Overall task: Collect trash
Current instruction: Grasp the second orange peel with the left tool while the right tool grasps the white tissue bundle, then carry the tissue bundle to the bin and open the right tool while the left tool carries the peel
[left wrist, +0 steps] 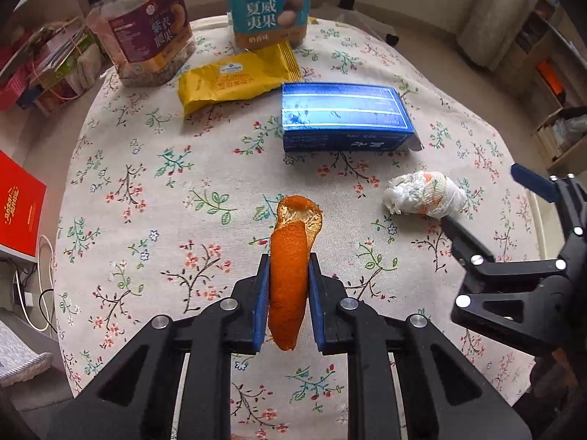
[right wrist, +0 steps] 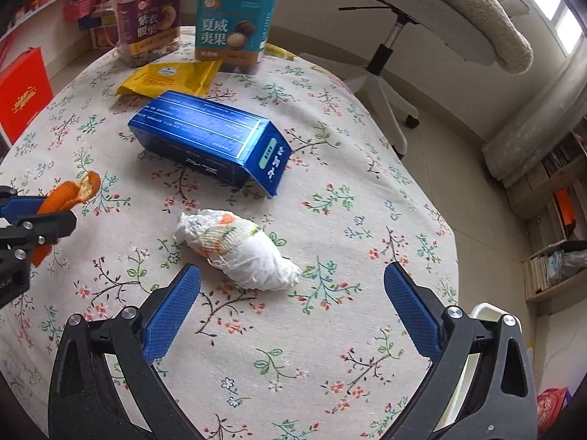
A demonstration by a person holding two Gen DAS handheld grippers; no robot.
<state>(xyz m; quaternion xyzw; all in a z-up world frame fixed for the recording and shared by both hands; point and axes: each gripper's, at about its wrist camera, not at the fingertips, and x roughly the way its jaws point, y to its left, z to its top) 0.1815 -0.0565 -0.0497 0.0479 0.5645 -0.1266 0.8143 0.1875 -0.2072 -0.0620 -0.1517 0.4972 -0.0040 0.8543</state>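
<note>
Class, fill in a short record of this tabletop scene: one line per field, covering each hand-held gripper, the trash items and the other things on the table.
left hand-held gripper: shut on orange peel
right hand-held gripper: open, just short of crumpled tissue
other likely trash: yellow wrapper, blue carton lying on its side
jars: purple-label jar, teal-label jar, both upright at the far edge
surface: floral tablecloth

Glossy cardboard box on matt cloth (floral) tablecloth.
</note>
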